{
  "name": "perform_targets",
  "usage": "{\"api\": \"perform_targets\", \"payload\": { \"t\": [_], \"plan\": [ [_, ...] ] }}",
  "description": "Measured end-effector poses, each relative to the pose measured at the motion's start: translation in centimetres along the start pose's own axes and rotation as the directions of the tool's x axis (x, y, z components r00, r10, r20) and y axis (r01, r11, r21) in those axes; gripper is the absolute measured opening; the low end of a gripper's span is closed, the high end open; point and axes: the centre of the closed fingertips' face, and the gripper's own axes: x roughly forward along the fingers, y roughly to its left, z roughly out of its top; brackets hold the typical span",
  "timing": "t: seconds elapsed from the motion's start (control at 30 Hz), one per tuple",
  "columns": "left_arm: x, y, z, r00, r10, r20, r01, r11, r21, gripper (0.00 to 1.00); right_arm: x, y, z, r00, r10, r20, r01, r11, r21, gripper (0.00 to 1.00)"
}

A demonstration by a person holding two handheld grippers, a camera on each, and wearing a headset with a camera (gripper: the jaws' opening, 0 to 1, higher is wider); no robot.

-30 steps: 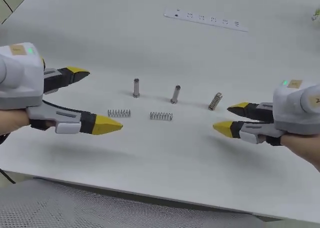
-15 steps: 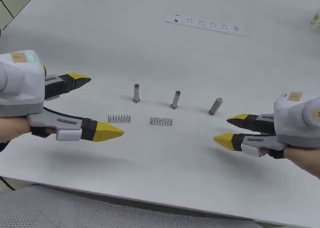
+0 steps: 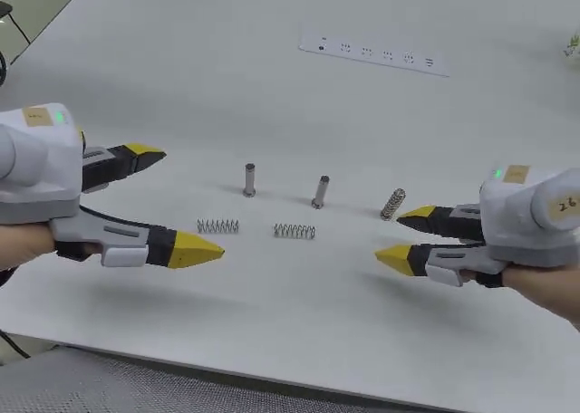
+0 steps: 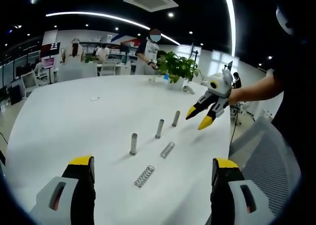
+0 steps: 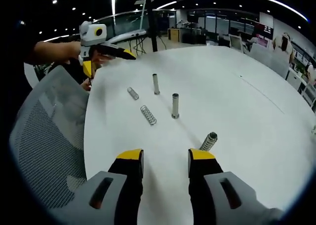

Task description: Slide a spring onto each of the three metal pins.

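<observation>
White tabletop (image 3: 299, 322) runs out under both my hands. Nearest me, at 9 o'clock in the head view, my left gripper (image 3: 186, 200) is held level and points toward 3. Its jaws are spread wide with nothing between them. At 3 o'clock my right gripper (image 3: 391, 235) points back toward 9, my fingers wrapped under its body. Its jaws are parted only a little and are empty too.

Between the two tips, two loose springs lie flat on the table, the left spring (image 3: 217, 226) and the right spring (image 3: 294, 231) end to end. Just past them toward 12, three pins stand in a row. The left pin (image 3: 249, 179) and middle pin (image 3: 321, 192) are bare. The right pin (image 3: 392, 204) leans and already carries a spring, close off my right gripper's upper tip. Far off at 12 lies a power strip (image 3: 373, 54).
</observation>
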Motion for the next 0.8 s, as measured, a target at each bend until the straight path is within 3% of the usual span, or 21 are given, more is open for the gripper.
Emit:
{"api": "perform_targets", "payload": {
  "t": [0.43, 0.8],
  "plan": [
    [-0.1, -0.1, -0.2, 1.0, -0.002, 0.002, 0.002, 1.0, -0.006, 0.96, 2.8, 2.4, 3.4, 0.9971, 0.076, 0.003, -0.076, 0.991, -0.113, 0.34],
    [-0.2, -0.1, -0.4, 1.0, 0.0, 0.004, 0.0, 1.0, -0.009, 0.96, 4.7, 4.2, 4.6, 0.9904, 0.134, -0.034, -0.138, 0.97, -0.202, 0.31]
  ]
}}
